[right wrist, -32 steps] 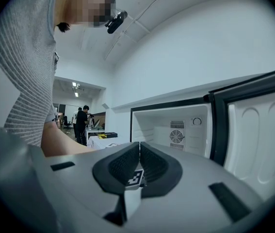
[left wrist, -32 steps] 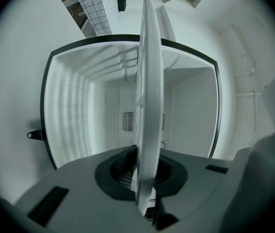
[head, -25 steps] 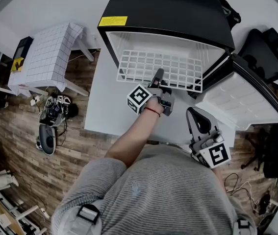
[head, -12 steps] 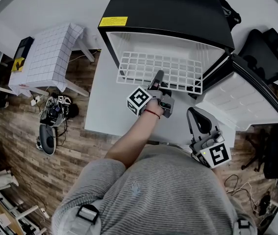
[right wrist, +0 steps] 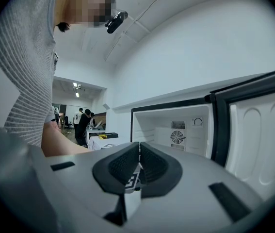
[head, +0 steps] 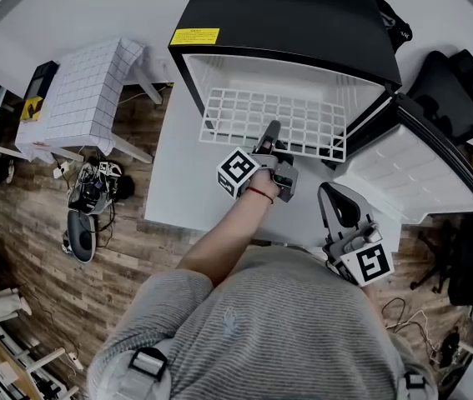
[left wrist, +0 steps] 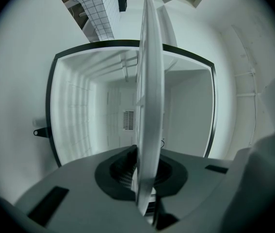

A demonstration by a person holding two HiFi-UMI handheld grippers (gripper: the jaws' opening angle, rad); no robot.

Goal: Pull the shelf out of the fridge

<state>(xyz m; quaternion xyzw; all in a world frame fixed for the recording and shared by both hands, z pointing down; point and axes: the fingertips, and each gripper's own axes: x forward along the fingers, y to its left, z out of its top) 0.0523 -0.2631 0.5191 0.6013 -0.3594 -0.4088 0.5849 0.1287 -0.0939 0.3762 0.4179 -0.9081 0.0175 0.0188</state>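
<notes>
The black mini fridge (head: 286,15) stands on a white table (head: 178,182) with its door (head: 411,173) swung open to the right. Its white wire shelf (head: 253,111) sticks partway out of the cavity, level. My left gripper (head: 269,132) is shut on the middle of the shelf's front edge. In the left gripper view the shelf (left wrist: 150,101) runs edge-on as an upright band between the pads of the left gripper (left wrist: 144,181), into the white fridge interior (left wrist: 88,115). My right gripper (head: 341,205) hangs back near the person's body, shut and empty; the right gripper (right wrist: 138,165) faces the fridge (right wrist: 176,125).
A small table with a checked cloth (head: 86,90) stands left of the fridge, with cables and gear on the wood floor (head: 94,190) below it. A black office chair (head: 453,90) is behind the open door. People stand far off in the right gripper view.
</notes>
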